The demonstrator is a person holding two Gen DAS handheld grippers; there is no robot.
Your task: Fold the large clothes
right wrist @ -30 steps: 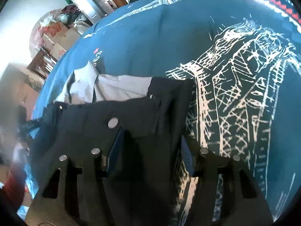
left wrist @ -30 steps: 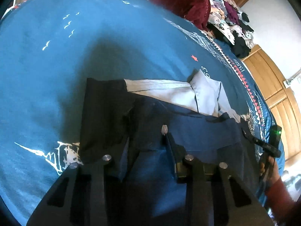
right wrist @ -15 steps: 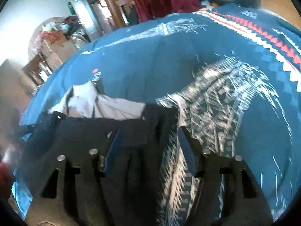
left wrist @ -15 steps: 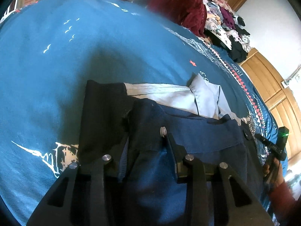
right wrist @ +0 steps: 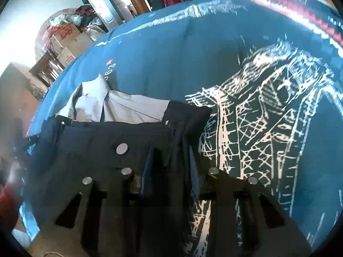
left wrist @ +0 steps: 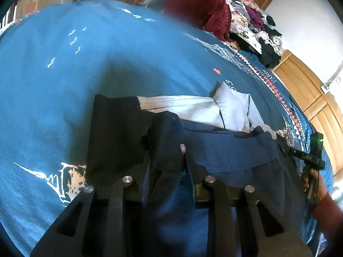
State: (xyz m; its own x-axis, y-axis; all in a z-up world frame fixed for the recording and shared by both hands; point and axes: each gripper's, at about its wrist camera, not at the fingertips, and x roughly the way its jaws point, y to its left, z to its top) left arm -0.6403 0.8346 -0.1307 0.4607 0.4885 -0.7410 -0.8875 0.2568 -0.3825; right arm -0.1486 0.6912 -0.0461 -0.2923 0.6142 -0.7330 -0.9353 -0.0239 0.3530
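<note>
Blue bedspread (left wrist: 64, 90) open ahead; both grippers' fingers clamped on dark garment (left wrist: 225, 147) edge.

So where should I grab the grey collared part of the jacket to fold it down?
Grip the grey collar at its raised pointed tip, coming from the far side toward you: that flap stands off the blue bedspread, while the rest lies flat.

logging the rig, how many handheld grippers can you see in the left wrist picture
2. The left gripper fills the foreground, clamped on the dark navy garment. The right gripper shows at the far right edge, held by a hand; its fingertips are hidden.
</note>
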